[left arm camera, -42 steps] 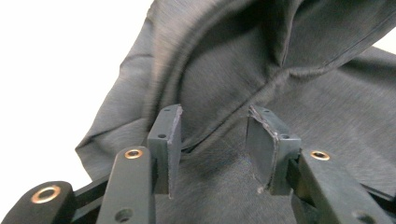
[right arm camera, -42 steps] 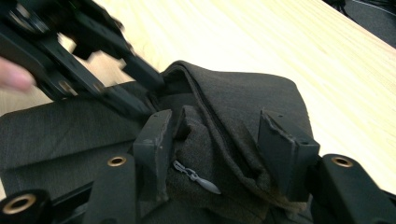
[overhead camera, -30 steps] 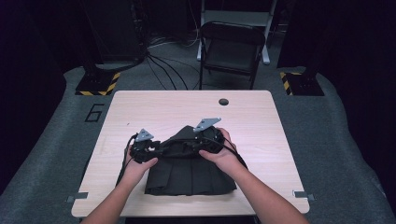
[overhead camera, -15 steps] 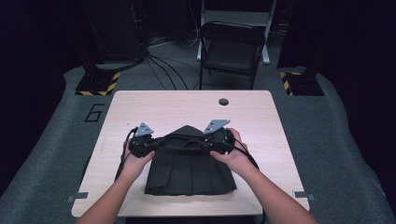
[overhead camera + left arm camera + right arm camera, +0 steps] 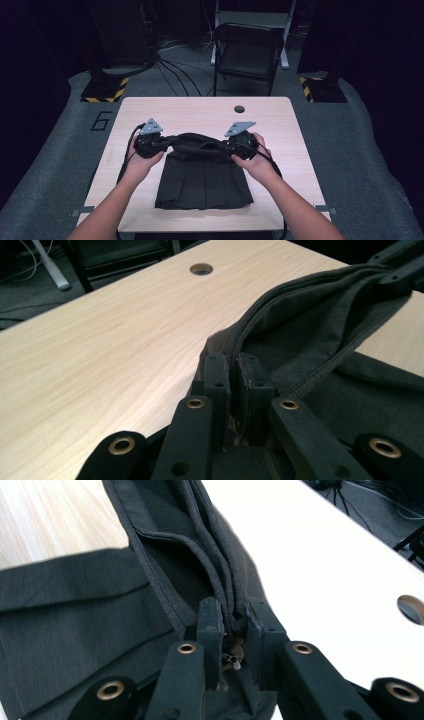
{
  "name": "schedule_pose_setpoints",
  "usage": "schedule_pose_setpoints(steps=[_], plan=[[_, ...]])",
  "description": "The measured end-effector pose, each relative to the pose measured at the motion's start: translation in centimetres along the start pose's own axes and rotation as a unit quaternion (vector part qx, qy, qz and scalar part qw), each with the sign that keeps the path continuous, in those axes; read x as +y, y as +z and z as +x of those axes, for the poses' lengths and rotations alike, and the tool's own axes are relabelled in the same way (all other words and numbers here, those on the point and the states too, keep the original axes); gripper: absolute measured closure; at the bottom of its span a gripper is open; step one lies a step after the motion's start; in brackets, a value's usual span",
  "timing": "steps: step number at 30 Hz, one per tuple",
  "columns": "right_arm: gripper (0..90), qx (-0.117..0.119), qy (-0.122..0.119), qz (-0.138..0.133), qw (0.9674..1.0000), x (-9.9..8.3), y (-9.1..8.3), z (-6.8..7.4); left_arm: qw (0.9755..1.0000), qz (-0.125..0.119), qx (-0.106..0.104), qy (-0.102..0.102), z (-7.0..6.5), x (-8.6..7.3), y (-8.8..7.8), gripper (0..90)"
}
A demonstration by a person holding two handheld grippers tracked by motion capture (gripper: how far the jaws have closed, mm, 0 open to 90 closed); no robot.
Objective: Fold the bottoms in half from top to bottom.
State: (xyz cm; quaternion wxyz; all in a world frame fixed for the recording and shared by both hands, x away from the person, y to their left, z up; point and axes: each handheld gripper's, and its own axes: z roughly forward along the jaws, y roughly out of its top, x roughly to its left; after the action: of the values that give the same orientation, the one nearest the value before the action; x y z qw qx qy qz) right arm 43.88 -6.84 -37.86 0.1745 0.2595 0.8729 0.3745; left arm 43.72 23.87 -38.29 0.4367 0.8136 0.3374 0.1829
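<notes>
A pale wooden table (image 5: 200, 112) is standing on grey carpet in a dark room, a folding chair (image 5: 248, 52) at 12 o'clock beyond it. A black pleated garment (image 5: 202, 180) is lying at the table's 6 o'clock edge. The left claw (image 5: 152, 145) and right claw (image 5: 235, 145) have just been closing and are each pinching its top hem. Bare wood is lying open toward 12 o'clock.

Bare light wooden tabletop (image 5: 200, 112) with round cable hole (image 5: 239, 108) lies open beyond the dark pleated fabric garment (image 5: 202, 177); a black folding chair (image 5: 249, 52) stands behind the table.
</notes>
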Motion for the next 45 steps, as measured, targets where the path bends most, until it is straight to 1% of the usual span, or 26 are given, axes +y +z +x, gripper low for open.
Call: schedule_pose_setpoints(steps=[1,2,3,4,6,8,10,12,16,19,22,27,28,32,33,34,35,36,37,40,41,42,45], plan=[[78.1,-0.002,0.000,0.000,1.0000,0.3,-0.3,-0.2,1.0000,0.001,-0.001,0.003,0.0,0.4,-0.2,84.3],[78.2,-0.005,0.007,-0.004,1.0000,0.5,-0.5,-0.2,1.0000,-0.001,-0.001,0.006,-0.1,0.7,-0.4,84.2],[78.3,-0.006,-0.001,-0.008,0.9999,0.8,-0.8,-0.5,1.0000,-0.002,-0.002,0.007,-0.1,1.0,-0.6,84.3],[78.3,-0.008,-0.002,-0.012,0.9999,1.1,-1.0,-0.6,1.0000,-0.004,-0.001,0.007,0.0,1.3,-0.8,84.2],[78.3,-0.009,-0.007,-0.019,0.9997,1.7,-1.4,-0.9,0.9999,-0.007,-0.009,0.004,0.1,1.8,-1.4,84.2],[78.3,-0.004,-0.007,-0.025,0.9996,2.2,-2.0,-1.0,0.9999,-0.010,-0.014,0.001,0.1,2.2,-2.0,84.2],[78.1,0.005,-0.020,-0.029,0.9994,2.4,-2.5,-0.9,0.9997,-0.009,-0.025,0.000,0.0,2.4,-2.5,84.1],[78.1,0.012,-0.031,-0.032,0.9990,2.3,-2.8,-0.7,0.9995,-0.002,-0.032,0.006,-0.2,2.2,-2.9,84.0],[78.1,0.030,-0.050,-0.023,0.9980,1.6,-3.2,0.0,0.9988,0.006,-0.046,0.012,-1.0,1.3,-3.4,84.0],[78.0,0.039,-0.056,-0.016,0.9975,0.7,-3.3,0.7,0.9984,0.012,-0.054,0.012,-1.5,0.7,-3.6,83.9],[78.0,0.050,-0.057,-0.010,0.9971,0.1,-3.3,1.2,0.9982,0.013,-0.056,0.015,-2.0,0.1,-3.7,84.0],[77.9,0.064,-0.045,-0.010,0.9969,-0.5,-3.6,1.5,0.9980,0.012,-0.061,0.014,-2.5,-0.6,-4.1,84.0],[77.9,0.066,-0.045,-0.008,0.9968,-0.5,-3.6,1.5,0.9979,0.012,-0.063,0.014,-2.5,-0.7,-4.2,84.0],[77.9,0.072,-0.033,-0.008,0.9968,-0.9,-3.6,1.8,0.9980,0.004,-0.062,0.005,-2.8,-1.5,-4.3,84.0],[77.9,0.076,-0.031,-0.005,0.9966,-1.1,-3.7,1.9,0.9981,0.001,-0.062,0.002,-2.9,-1.7,-4.4,84.0],[77.9,0.078,-0.033,-0.007,0.9964,-1.2,-3.6,2.0,0.9980,0.001,-0.063,0.001,-3.0,-1.9,-4.4,84.1],[77.9,0.079,-0.030,-0.005,0.9964,-1.3,-3.6,2.1,0.9978,0.000,-0.066,-0.002,-3.1,-2.2,-4.5,84.1],[77.9,0.080,-0.028,-0.001,0.9964,-1.5,-3.7,2.2,0.9979,-0.002,-0.064,-0.003,-3.2,-2.4,-4.5,84.1],[77.9,0.082,-0.030,-0.003,0.9962,-1.7,-3.6,2.3,0.9978,-0.002,-0.066,-0.002,-3.4,-2.7,-4.5,84.1],[77.9,0.085,-0.021,0.002,0.9961,-2.4,-3.5,2.7,0.9975,0.000,-0.071,-0.001,-3.9,-3.4,-4.6,84.1],[77.9,0.090,-0.020,0.003,0.9957,-2.6,-3.4,2.7,0.9974,-0.002,-0.072,-0.001,-4.1,-3.7,-4.6,84.1],[77.9,0.092,-0.012,0.003,0.9956,-2.9,-3.4,2.9,0.9972,-0.005,-0.074,-0.002,-4.3,-4.0,-4.7,84.0],[77.9,0.100,-0.009,0.003,0.9950,-3.8,-3.4,3.5,0.9966,-0.006,-0.082,-0.005,-4.8,-5.2,-4.8,84.0]])
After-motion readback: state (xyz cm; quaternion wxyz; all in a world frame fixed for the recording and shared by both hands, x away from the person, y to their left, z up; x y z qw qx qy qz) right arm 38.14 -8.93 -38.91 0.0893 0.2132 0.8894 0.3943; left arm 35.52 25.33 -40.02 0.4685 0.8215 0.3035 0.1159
